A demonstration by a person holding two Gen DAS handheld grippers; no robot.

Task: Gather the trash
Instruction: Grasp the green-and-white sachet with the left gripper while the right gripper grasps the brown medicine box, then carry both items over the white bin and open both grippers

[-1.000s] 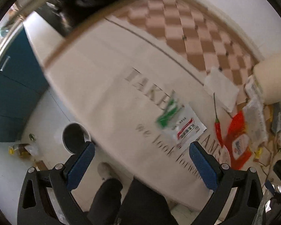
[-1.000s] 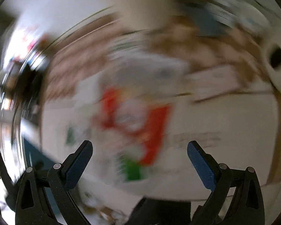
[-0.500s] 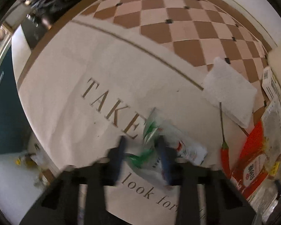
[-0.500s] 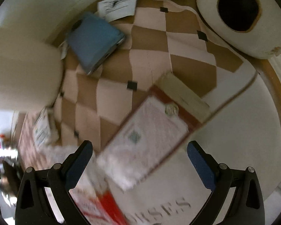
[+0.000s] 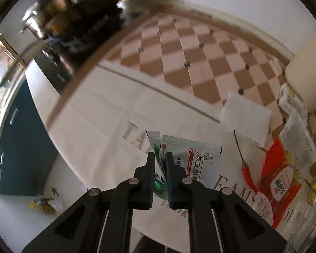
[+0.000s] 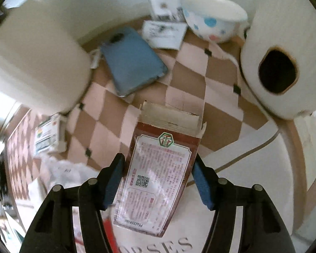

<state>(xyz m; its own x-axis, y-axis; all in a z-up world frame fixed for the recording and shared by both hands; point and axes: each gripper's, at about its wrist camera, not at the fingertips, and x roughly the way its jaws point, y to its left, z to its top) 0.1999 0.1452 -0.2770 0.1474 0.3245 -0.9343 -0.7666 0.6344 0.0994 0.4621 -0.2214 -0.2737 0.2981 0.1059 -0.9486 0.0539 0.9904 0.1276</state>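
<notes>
Your left gripper point(image 5: 159, 158) is pinching the green-and-white sachet point(image 5: 189, 162) over the lettered tablecloth point(image 5: 90, 130), while your right gripper point(image 6: 158, 168) is clamping the sides of the open brown carton point(image 6: 158, 172) above the checkered cloth point(image 6: 107, 126).

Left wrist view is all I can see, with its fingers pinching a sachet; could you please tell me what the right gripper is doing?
Observer: The right gripper has its fingers closed on the two long sides of a red-brown carton.
Operator: Thank you. Is that carton sealed?
Observer: No, its far end is torn open, and the pale inside shows.
Operator: And what lies just beyond it?
Observer: A blue tablet case lies flat past the carton's open end, apart from it.
</notes>
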